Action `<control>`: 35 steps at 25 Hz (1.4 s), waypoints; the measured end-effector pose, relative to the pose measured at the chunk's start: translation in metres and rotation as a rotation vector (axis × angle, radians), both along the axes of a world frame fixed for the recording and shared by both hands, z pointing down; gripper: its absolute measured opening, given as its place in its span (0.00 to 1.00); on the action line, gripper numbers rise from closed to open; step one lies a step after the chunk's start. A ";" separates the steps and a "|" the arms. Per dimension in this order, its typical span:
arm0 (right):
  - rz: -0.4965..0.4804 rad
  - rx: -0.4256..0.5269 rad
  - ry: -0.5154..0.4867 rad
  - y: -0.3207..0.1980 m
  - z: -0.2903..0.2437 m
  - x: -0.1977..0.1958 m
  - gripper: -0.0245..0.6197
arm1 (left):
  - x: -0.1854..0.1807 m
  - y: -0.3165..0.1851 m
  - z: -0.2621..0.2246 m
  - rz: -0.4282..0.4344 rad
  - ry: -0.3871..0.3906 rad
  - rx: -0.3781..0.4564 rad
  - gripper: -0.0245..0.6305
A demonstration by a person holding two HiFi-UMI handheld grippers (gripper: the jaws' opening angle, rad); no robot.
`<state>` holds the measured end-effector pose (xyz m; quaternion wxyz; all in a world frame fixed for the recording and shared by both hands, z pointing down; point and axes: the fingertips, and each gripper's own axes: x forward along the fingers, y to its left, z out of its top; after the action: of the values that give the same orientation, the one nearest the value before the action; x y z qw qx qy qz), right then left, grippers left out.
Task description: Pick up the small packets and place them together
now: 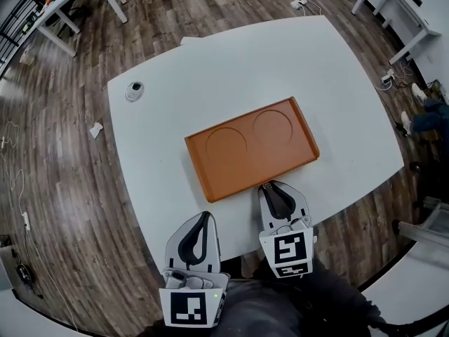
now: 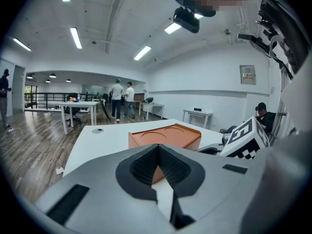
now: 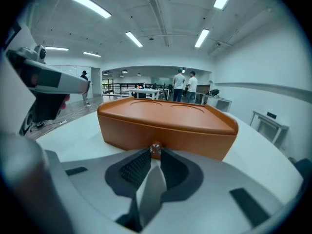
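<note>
Visibly marker-tagged, the right gripper pinches a brown packet.

At right gripper tips, small brown item pinched: too small to identify. Also unclear: round object on table far corner; person cut off by head view's right edge.

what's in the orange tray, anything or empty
Empty: in the head view the orange tray shows only its two round recesses, nothing lying in it.
</note>
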<state>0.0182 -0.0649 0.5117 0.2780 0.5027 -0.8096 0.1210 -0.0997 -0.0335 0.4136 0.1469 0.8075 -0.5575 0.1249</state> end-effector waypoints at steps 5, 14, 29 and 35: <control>-0.023 -0.014 -0.007 0.012 0.000 0.006 0.15 | -0.003 0.029 -0.012 -0.049 -0.023 0.023 0.04; -0.041 -0.014 -0.009 0.035 -0.003 0.017 0.15 | 0.008 0.055 -0.024 -0.064 -0.034 0.045 0.04; -0.022 -0.023 -0.034 0.080 0.001 0.026 0.15 | 0.021 0.083 -0.026 -0.042 -0.030 0.053 0.04; -0.002 -0.022 -0.038 0.087 0.000 0.031 0.15 | 0.023 0.088 -0.029 -0.024 -0.025 0.055 0.04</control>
<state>0.0494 0.0223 0.5120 0.2682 0.4963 -0.8139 0.1390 -0.0765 0.0546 0.3850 0.1189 0.8029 -0.5721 0.1179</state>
